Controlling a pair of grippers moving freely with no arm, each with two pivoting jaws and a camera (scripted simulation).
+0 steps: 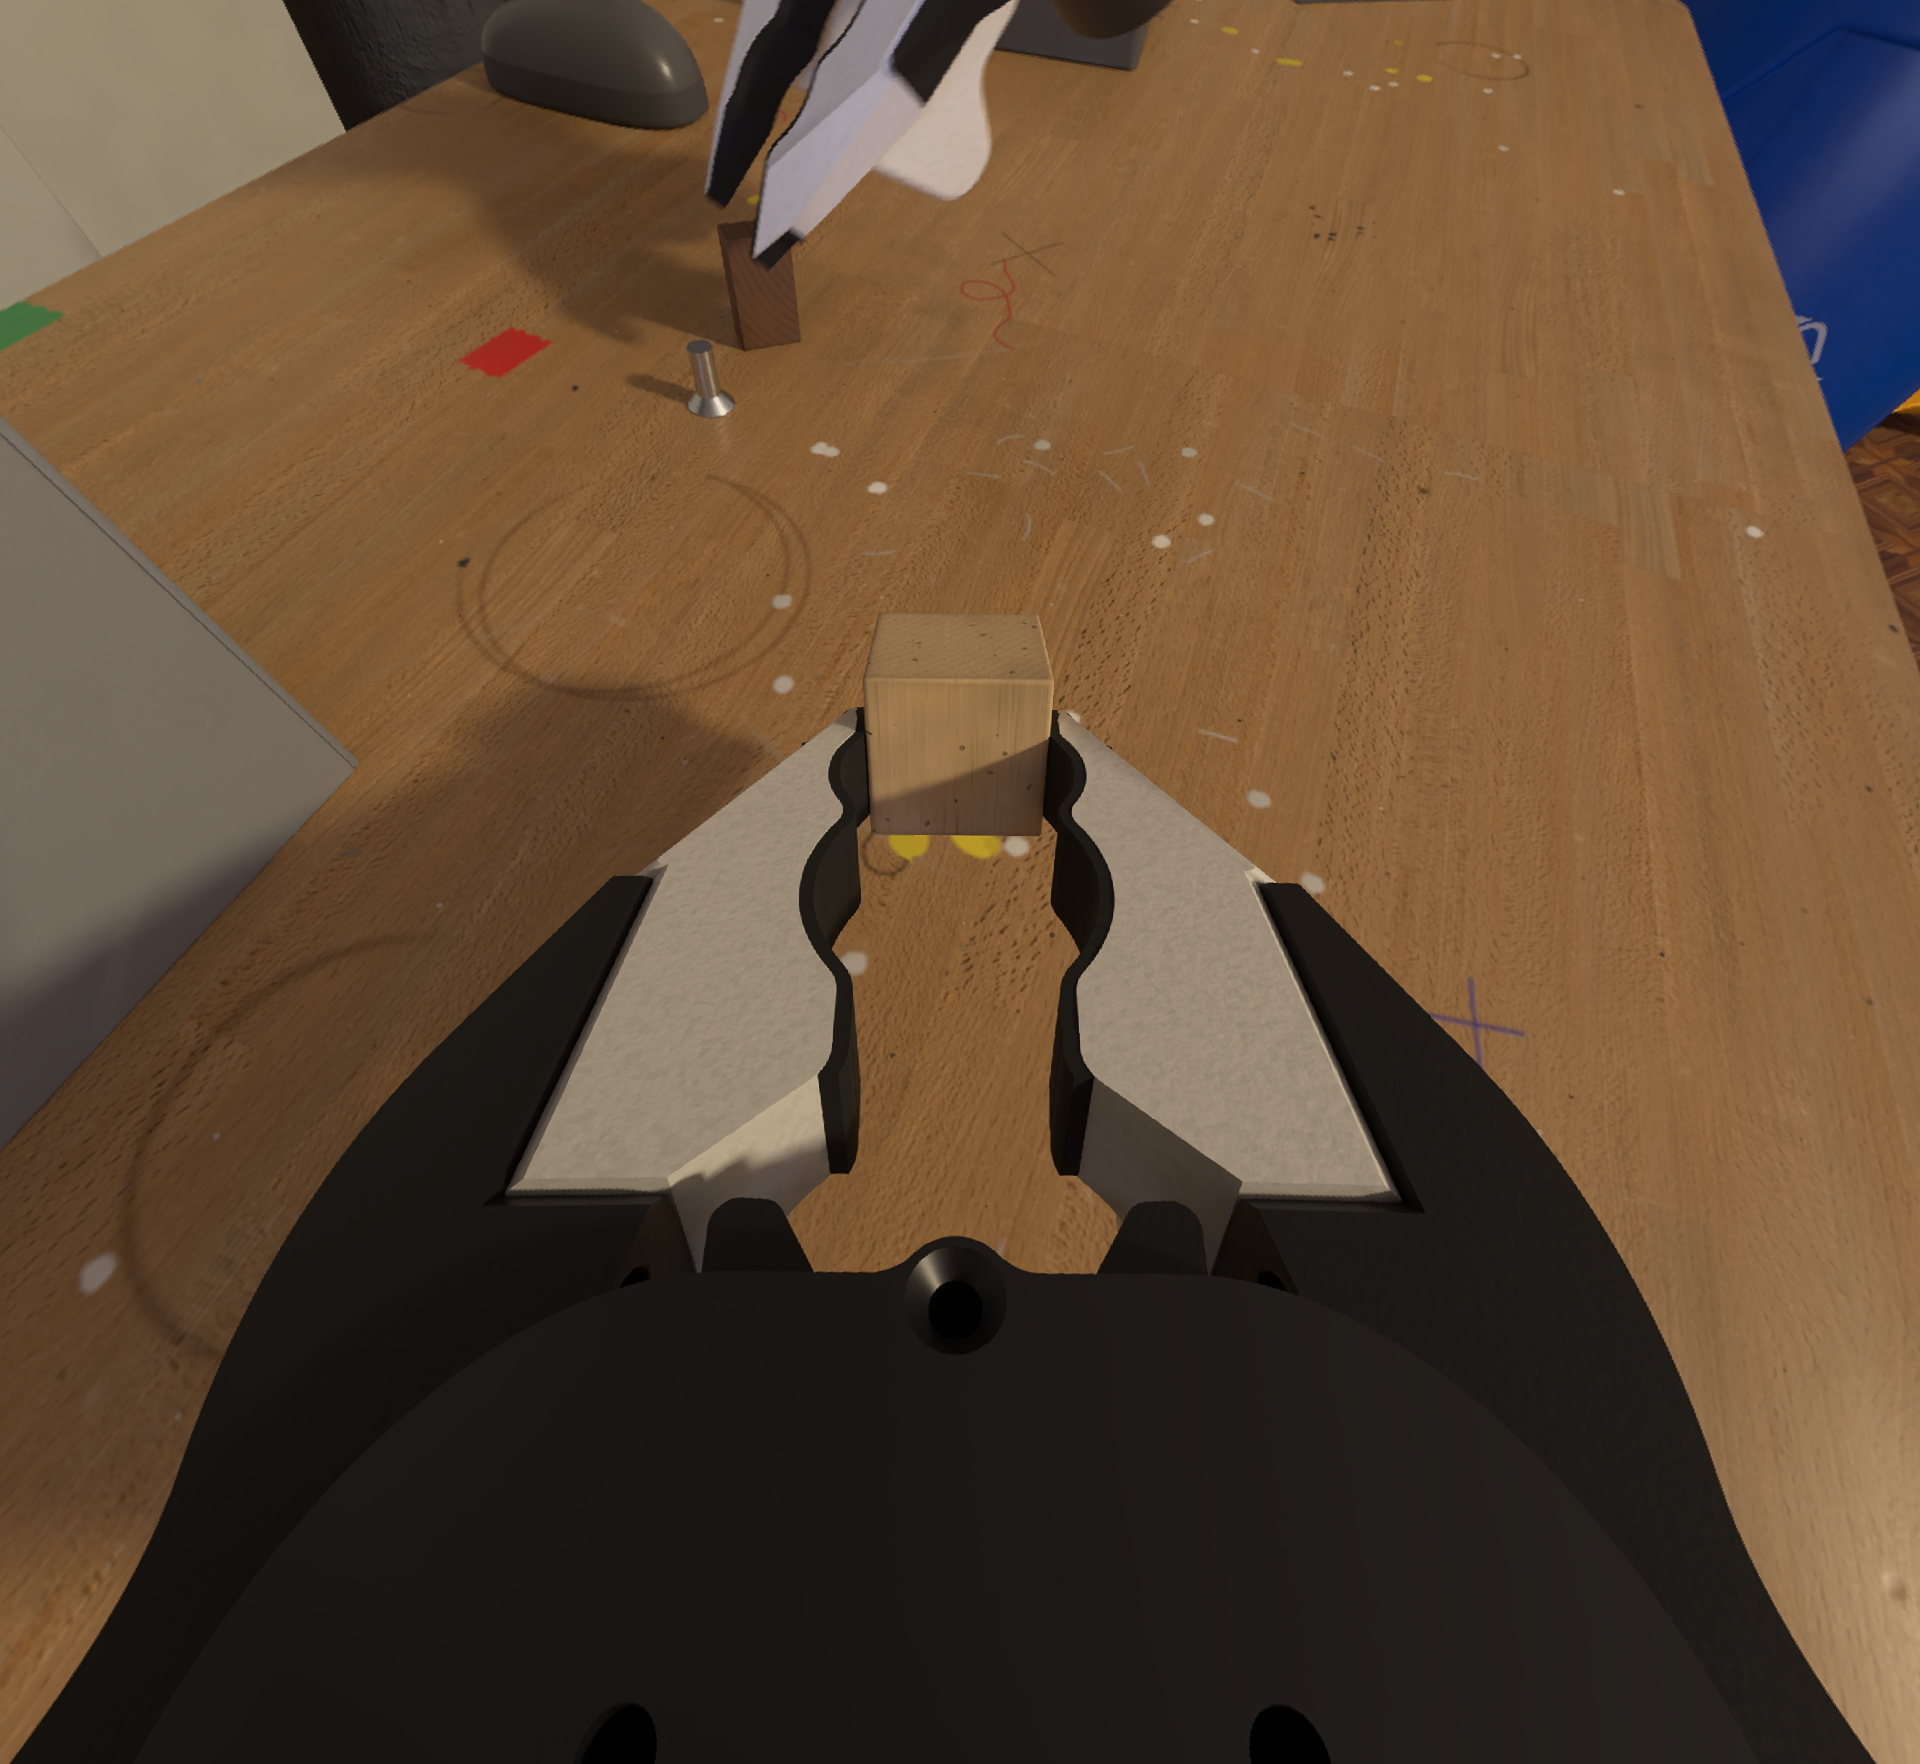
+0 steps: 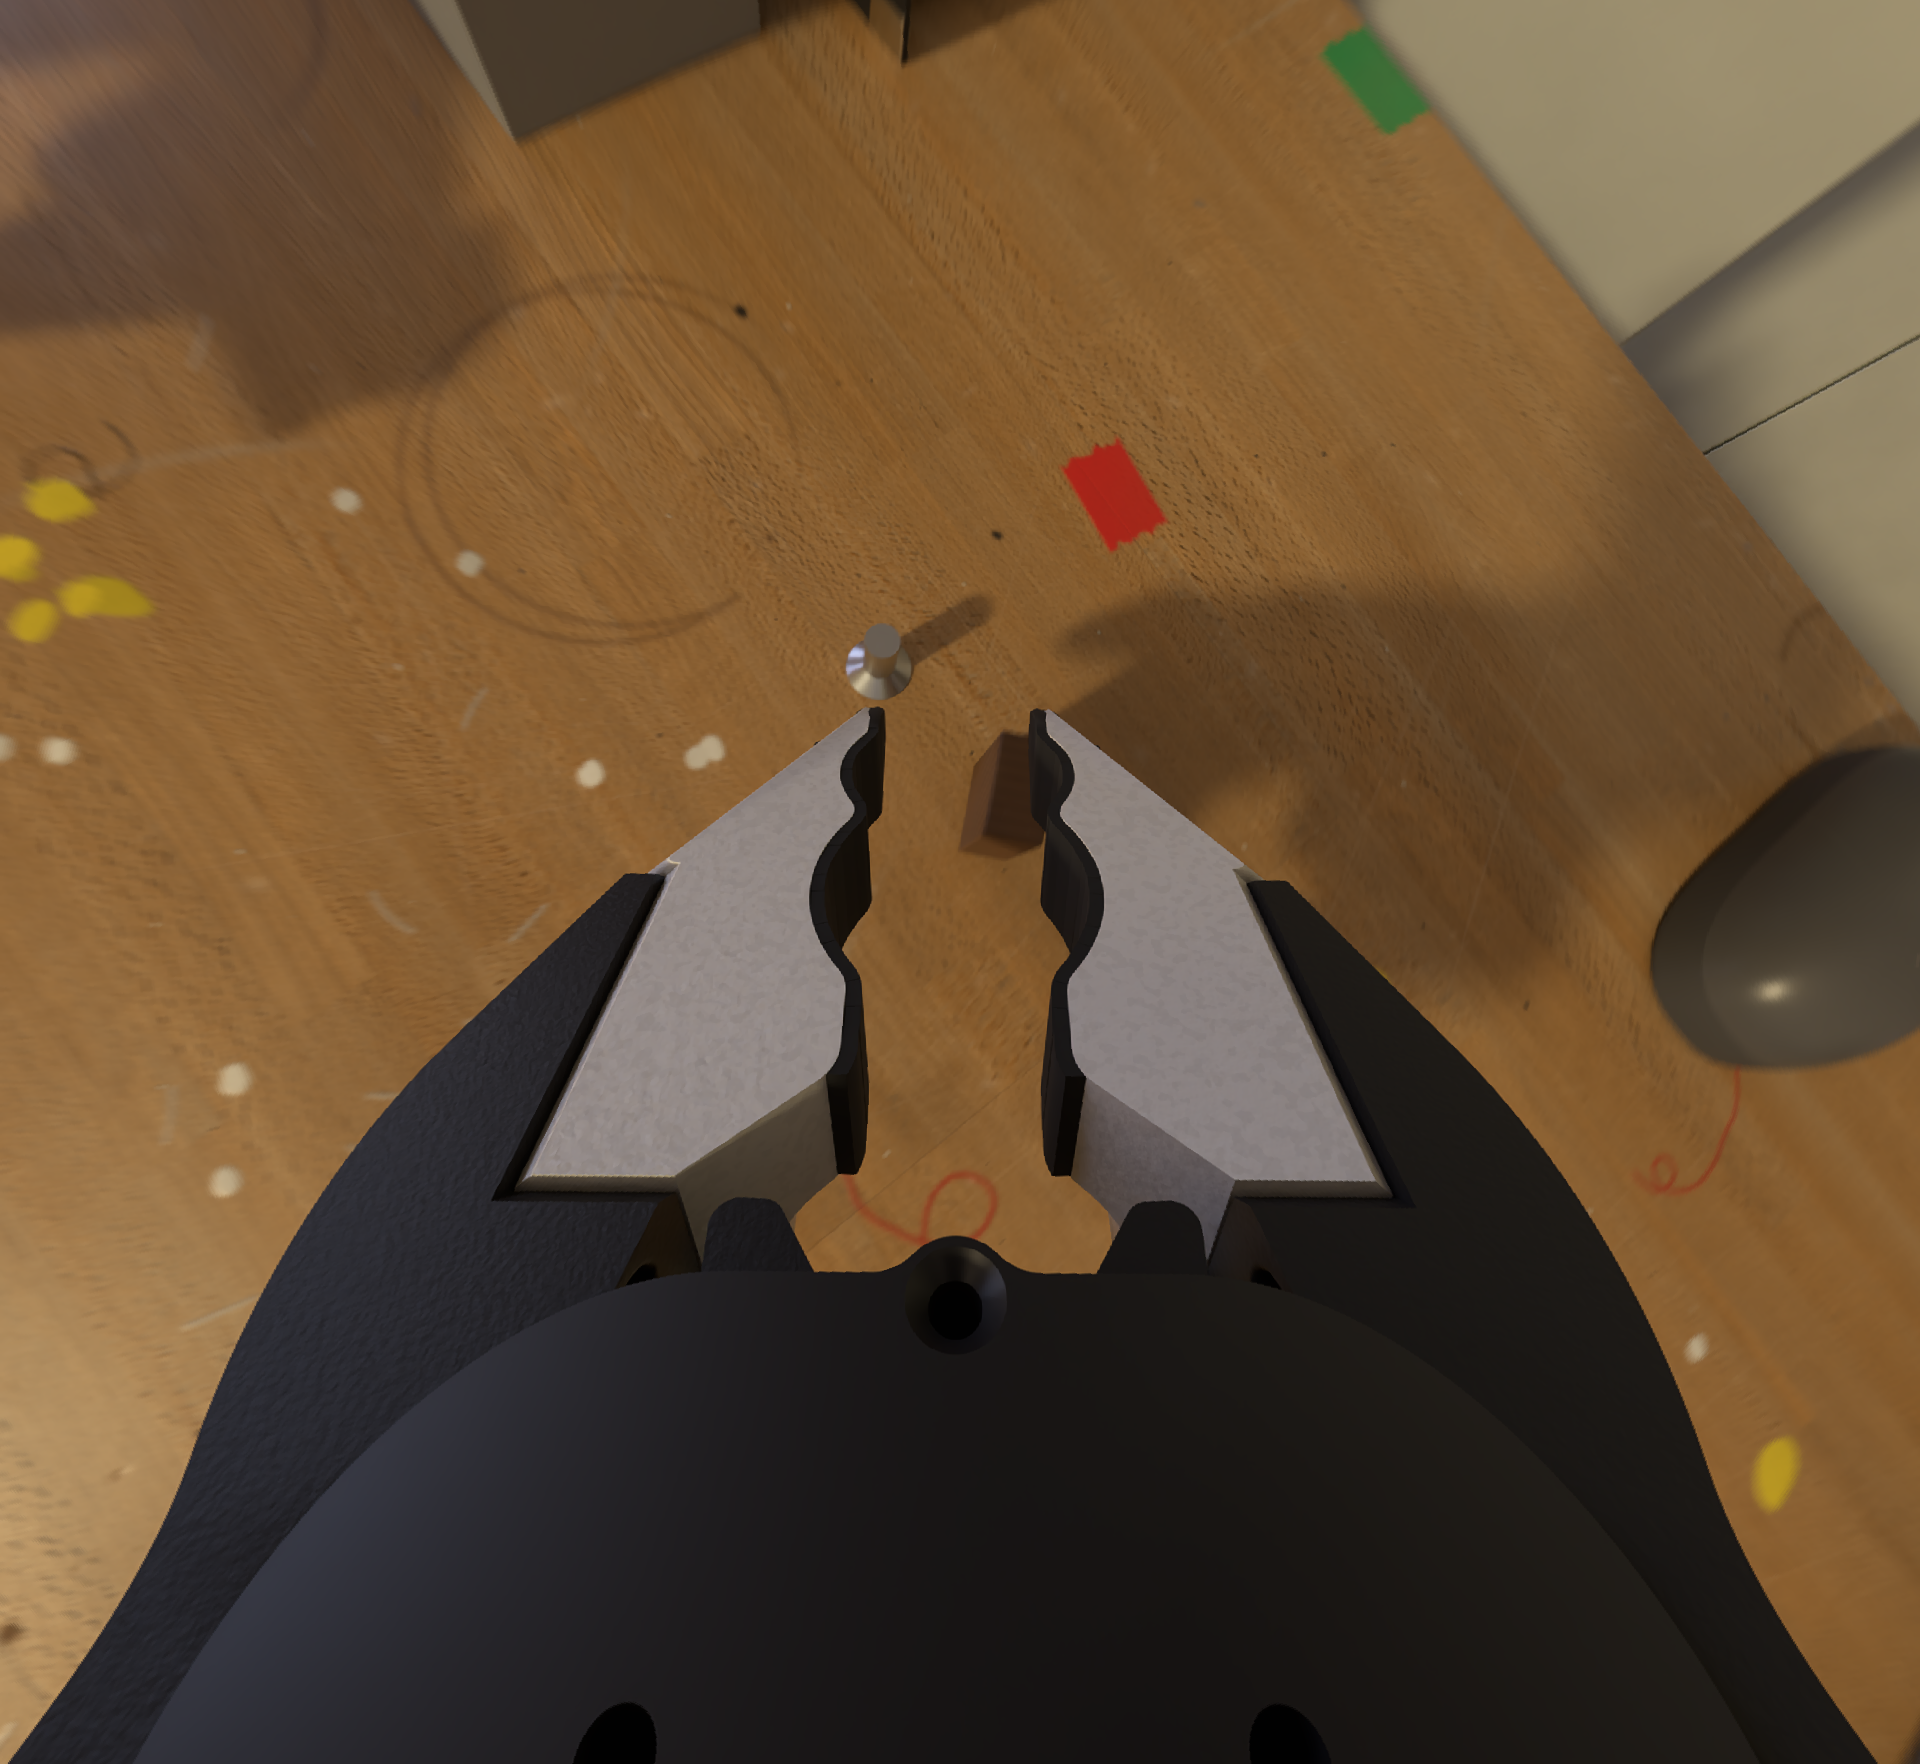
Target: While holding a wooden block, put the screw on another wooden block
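My left gripper (image 1: 956,727) is shut on a light wooden cube (image 1: 956,727) and holds it above the wooden table (image 1: 1351,571). A dark brown wooden block (image 1: 761,286) stands upright on the table farther off. A metal screw (image 1: 709,379) stands head down just in front of it. My right gripper (image 1: 753,228) hovers over the dark block. In the right wrist view my right gripper (image 2: 956,722) is open and empty, with the dark block (image 2: 1000,805) below, close to the right finger, and the screw (image 2: 879,662) just beyond the left fingertip.
A dark grey rounded object (image 1: 592,57) lies at the far left of the table and shows at the right in the right wrist view (image 2: 1797,914). Red tape (image 1: 504,353) and green tape (image 2: 1377,78) mark the table. Beige boxes (image 1: 125,727) stand along the left edge.
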